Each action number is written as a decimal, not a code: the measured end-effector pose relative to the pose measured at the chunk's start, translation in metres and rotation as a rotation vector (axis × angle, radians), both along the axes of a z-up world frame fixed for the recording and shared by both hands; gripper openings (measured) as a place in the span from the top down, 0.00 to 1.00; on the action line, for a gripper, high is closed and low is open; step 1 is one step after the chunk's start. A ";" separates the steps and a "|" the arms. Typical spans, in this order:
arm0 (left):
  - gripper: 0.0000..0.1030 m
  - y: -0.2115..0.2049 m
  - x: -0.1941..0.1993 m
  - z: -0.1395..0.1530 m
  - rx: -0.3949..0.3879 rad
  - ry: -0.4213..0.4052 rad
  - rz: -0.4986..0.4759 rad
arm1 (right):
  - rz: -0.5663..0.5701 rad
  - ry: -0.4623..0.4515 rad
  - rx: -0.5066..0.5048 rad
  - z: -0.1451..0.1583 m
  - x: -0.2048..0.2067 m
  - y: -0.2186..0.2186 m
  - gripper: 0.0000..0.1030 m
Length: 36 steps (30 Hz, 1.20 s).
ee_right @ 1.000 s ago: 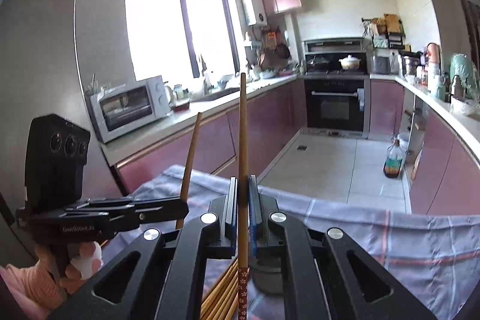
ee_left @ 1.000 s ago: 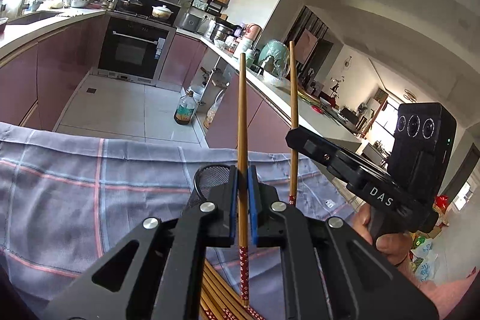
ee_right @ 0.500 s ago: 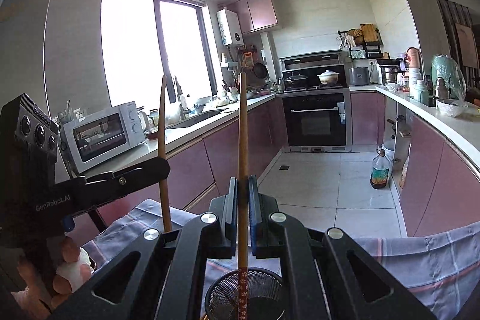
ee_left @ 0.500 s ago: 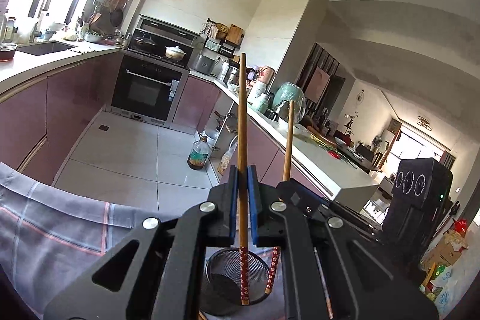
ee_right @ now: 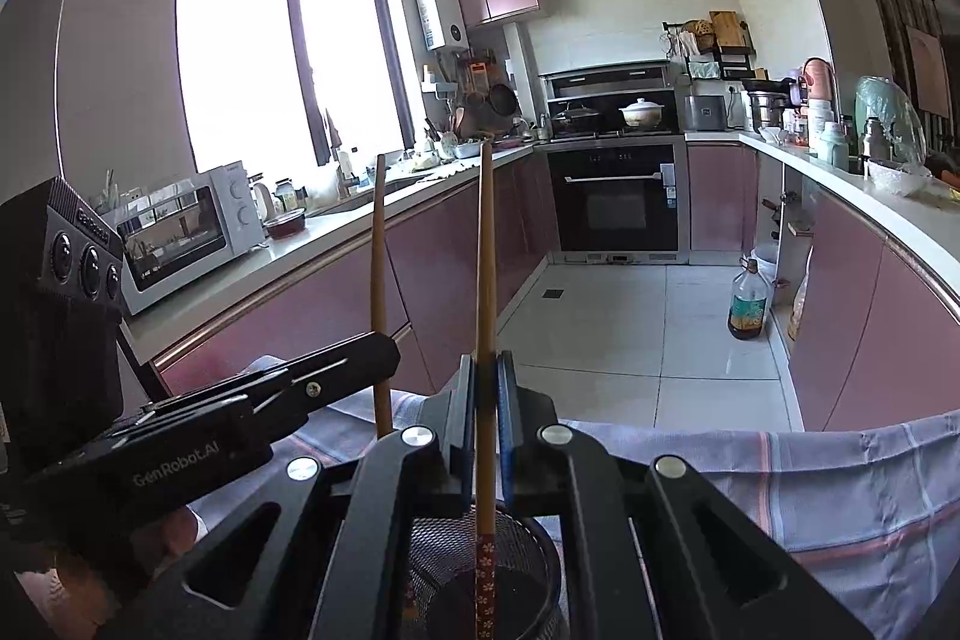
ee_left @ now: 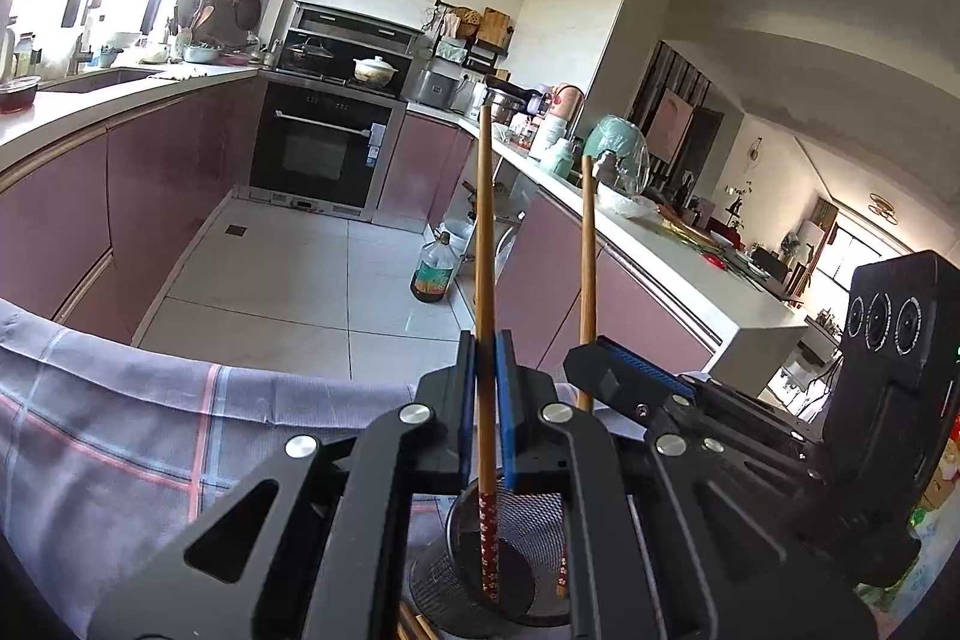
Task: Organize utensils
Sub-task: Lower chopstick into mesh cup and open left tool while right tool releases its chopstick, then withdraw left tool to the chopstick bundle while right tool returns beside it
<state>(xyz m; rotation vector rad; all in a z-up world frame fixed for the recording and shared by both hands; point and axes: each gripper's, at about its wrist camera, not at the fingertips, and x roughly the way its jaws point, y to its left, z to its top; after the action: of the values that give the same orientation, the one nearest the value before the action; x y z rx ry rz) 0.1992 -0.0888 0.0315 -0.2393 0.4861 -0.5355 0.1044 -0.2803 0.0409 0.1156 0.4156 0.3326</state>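
My left gripper is shut on an upright wooden chopstick whose red flowered end reaches down into a round metal mesh holder. To its right, my right gripper is shut on a second chopstick, and that one's patterned end is also inside the holder. In the right wrist view the right gripper pinches its chopstick above the mesh holder. The left gripper stands at the left with its chopstick.
A grey checked cloth covers the table under the holder. More chopsticks lie by the holder's base. A hand grips the left tool. Beyond the table edge are the tiled floor, an oil bottle and pink cabinets.
Both grippers have carried their chopsticks from above the pile on the cloth to over the mesh holder. The patterned ends now hang lower, inside its rim.
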 end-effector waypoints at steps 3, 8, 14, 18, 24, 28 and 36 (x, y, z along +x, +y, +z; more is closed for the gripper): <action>0.93 -0.003 0.005 -0.015 0.025 0.022 -0.006 | 0.007 0.027 -0.014 -0.005 0.001 0.002 0.93; 0.92 -0.006 0.012 -0.036 0.051 0.061 -0.017 | 0.019 0.076 -0.032 -0.014 0.003 0.005 0.91; 0.92 -0.010 0.014 -0.040 0.086 0.055 -0.027 | 0.033 0.113 -0.016 -0.015 0.002 0.004 0.91; 0.87 -0.011 0.012 -0.039 0.107 0.044 -0.021 | 0.039 0.116 -0.017 -0.013 -0.004 0.005 0.88; 0.70 0.004 -0.002 -0.034 0.122 0.031 0.025 | 0.054 0.104 -0.004 -0.007 -0.021 0.001 0.76; 0.65 0.018 -0.019 -0.029 0.148 0.026 0.050 | 0.089 0.099 -0.008 -0.002 -0.041 0.001 0.76; 0.65 0.061 -0.054 -0.051 0.205 0.081 0.079 | 0.164 0.131 -0.035 -0.013 -0.079 0.008 0.76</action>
<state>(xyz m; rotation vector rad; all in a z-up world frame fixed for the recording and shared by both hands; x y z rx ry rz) 0.1449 -0.0282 -0.0191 -0.0837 0.6039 -0.3962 0.0258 -0.2727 0.0282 0.0692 0.5623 0.4806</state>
